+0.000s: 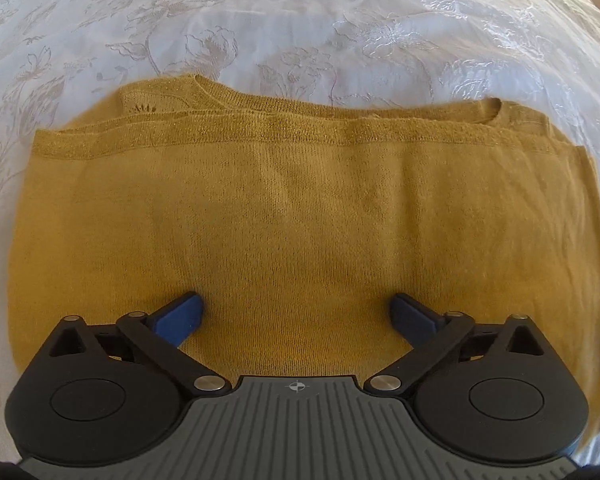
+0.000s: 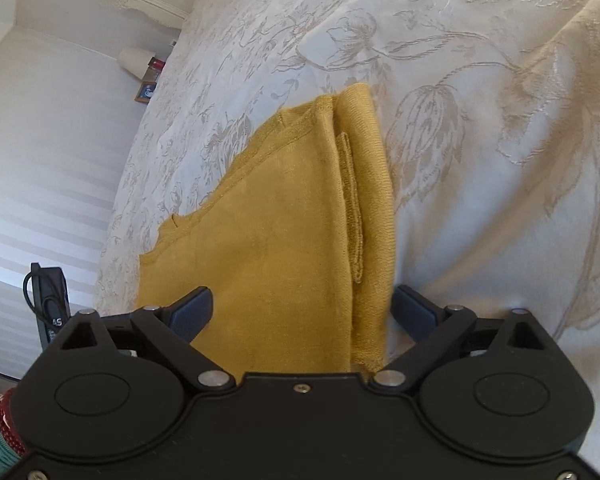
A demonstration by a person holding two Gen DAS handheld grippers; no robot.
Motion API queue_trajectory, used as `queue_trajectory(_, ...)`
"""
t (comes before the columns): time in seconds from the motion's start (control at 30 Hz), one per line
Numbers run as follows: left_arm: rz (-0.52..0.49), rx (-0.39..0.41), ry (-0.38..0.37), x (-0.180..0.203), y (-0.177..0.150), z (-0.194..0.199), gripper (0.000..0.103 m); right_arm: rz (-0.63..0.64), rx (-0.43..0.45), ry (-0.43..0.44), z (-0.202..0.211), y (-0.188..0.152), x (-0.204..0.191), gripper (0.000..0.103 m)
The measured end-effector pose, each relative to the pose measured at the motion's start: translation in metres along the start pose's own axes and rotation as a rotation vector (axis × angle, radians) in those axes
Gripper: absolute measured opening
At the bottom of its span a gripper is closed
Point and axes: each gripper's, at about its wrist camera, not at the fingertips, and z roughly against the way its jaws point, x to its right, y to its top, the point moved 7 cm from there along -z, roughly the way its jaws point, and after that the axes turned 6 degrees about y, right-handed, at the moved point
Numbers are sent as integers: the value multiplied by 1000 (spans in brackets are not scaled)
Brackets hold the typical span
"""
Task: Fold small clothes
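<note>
A white bedspread (image 1: 340,20) embroidered with pale flowers covers the bed, and a folded mustard knit sweater (image 1: 300,220) lies flat on it. The left gripper (image 1: 296,312) hangs over the sweater's near edge, jaws spread wide and empty. The right gripper (image 2: 302,310), equally wide apart, straddles its folded side.

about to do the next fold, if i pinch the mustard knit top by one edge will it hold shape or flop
Likely floppy: the mustard top is thin knit lying limp in layers on the bedspread. Folded layers may slide apart. Both the left gripper and right gripper are open.
</note>
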Motion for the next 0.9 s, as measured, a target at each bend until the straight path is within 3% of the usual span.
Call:
queue_trajectory(0.13, -17, -2, 11, 2, 4, -2, 103, -13, -14, -6, -10, -1, -3, 66)
queue_trajectory(0.2, -13, 3, -2, -1, 4, 4, 101, -39, -38, -35, -13, 0, 1, 35)
queue_trajectory(0.23, -4, 16, -5, -4, 4, 11, 98, -47, -50, -44, -14, -1, 1, 29)
queue_trajectory(0.27, 5, 34, -5, -8, 3, 19, 89, -34, -53, -53, -13, 0, -1, 27)
queue_trajectory(0.37, 37, 94, 4, -25, -6, 47, 85, 36, -57, -111, -9, 2, -18, 25)
queue_trajectory(0.53, 55, 161, -6, -53, -31, 85, 85, 71, -24, -111, -3, 7, -54, 24)
queue_trajectory(0.9, 155, 159, -16, -129, -76, 111, 85, 137, -27, -56, -43, -2, -149, 24)
